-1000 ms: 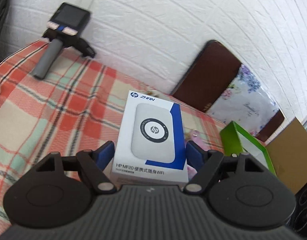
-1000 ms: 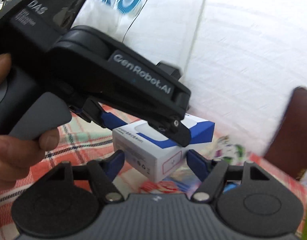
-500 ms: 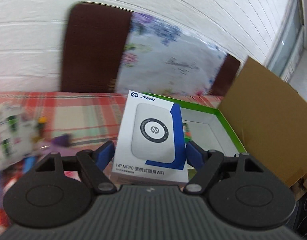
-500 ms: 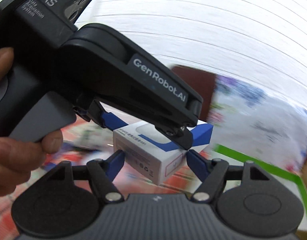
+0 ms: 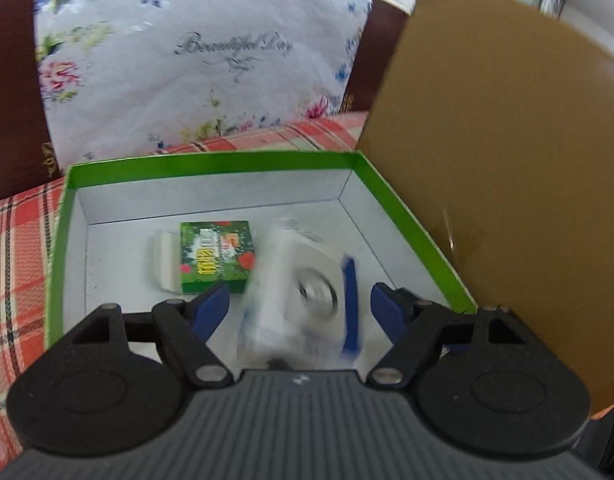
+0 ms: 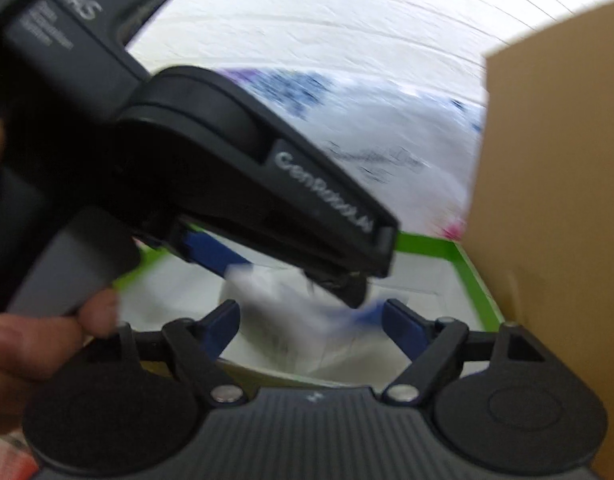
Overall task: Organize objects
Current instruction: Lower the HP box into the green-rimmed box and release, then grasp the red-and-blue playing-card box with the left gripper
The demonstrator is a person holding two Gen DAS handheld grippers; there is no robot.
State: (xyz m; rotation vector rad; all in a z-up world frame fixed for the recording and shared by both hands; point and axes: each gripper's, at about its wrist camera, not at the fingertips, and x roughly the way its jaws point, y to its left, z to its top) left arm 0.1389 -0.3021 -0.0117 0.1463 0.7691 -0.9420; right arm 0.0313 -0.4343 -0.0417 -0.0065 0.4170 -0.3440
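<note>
The left tool (image 5: pixel 299 308) points down into a green box (image 5: pixel 211 160) that is white inside. Its two blue fingers (image 5: pixel 211 308) stand apart. Between them is the white and blue WiFi box (image 5: pixel 303 288). It looks blurry and tilted. There is a little gap on each side of it, so the fingers do not seem to press on it. It is over the white floor of the green box, near the right wall.

A small green carton (image 5: pixel 217 256) with red fruit on it lies in the green box too, just to the left of the WiFi box.

The right tool (image 6: pixel 313 320) points at the same spot from the side. Its jaws have just been opening. The blurry WiFi box sits between them, and they do not touch it. A hand (image 6: pixel 27 340) holds the left tool by its grey handle.

A brown cardboard sheet (image 5: pixel 507 200) stands beside the green box on the right. A flowery pillow (image 5: pixel 187 60) is behind it. A red checked cloth (image 5: pixel 19 260) lies under it.
</note>
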